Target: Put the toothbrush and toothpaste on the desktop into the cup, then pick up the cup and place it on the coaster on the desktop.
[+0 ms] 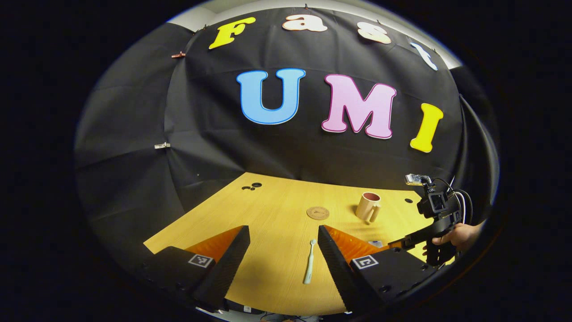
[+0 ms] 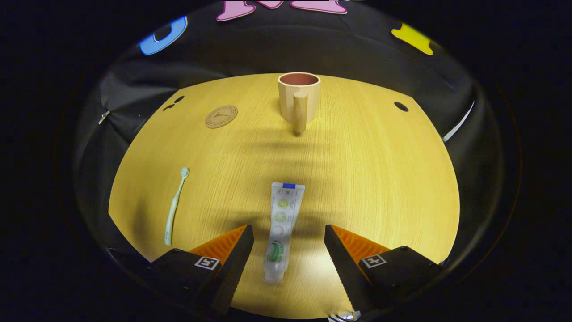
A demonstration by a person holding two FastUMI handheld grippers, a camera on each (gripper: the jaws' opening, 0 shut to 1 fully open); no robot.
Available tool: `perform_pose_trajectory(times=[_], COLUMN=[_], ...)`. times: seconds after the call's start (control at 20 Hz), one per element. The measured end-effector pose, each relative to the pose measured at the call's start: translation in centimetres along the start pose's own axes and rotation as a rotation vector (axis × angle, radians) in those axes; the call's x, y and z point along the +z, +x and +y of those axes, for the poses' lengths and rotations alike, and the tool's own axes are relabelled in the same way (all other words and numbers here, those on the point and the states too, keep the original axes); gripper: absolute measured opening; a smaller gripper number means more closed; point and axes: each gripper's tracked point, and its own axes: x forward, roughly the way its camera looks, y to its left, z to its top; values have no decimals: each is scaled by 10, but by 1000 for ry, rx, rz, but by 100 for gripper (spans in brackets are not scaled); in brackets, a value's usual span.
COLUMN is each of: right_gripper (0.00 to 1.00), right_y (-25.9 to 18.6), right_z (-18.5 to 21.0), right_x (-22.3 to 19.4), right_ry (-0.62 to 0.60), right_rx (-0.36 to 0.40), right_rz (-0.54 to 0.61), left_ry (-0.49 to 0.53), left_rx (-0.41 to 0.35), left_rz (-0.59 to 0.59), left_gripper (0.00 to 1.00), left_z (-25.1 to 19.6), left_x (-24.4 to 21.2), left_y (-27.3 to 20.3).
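Toothpaste, a flat white tube with green and red printed patches and a blue end [image 2: 282, 230], lies on the yellow wood-grain desktop [image 2: 380, 179] directly between the spread fingers of the right gripper [image 2: 289, 241] in the right gripper view. Its near end reaches down into the gap between the two fingers, and its blue end points away toward the cup. The right gripper's jaws stand wide apart and neither finger touches the tube; whether the fingers hang above the desktop or rest on it cannot be told.

To the left of that gripper, well apart from the tube, lies the slim pale green toothbrush [image 2: 175, 206], its bristled head pointing away. Farther off, straight ahead of the tube, the beige cup with a reddish-brown inside [image 2: 298, 98] stands upright with its handle turned toward the camera. Left of the cup, apart from it, the round brown coaster [image 2: 221, 116] lies flat on the desktop.

In the left gripper view, the left gripper [image 1: 283, 243] is likewise released, jaws wide and holding nothing. The toothbrush [image 1: 309, 261] lies on the desktop [image 1: 268, 210] between its fingers, nearer the right-hand one and not touching either. Beyond it sits the coaster [image 1: 317, 213], and to the right of that the cup [image 1: 368, 206]. At the right edge of the view a hand [image 1: 460, 236] holds the right gripper low over the desktop.
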Motion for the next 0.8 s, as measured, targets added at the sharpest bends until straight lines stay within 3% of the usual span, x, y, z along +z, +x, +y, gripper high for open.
perform_pose_trajectory(times=[0.5, 0.65, 0.75, 0.8], right_gripper=[94, 81, 59, 42], right_y=[37, 38, 33, 38], right_z=[3, 1, 3, 4], right_x=[-13, -16, -16, -18], right_ry=[33, 15, 10, -1], right_rx=[-24, -53, -51, -50], right_rz=[116, 127, 148, 152], left_ry=[26, 42, 50, 54], left_rx=[16, 0, -14, -21], left_rz=[54, 59, 71, 79], left_gripper=[97, 98, 97, 97], left_z=[-7, -12, -16, -17], left_x=[-11, -13, -18, -21], left_y=[15, 17, 20, 22])
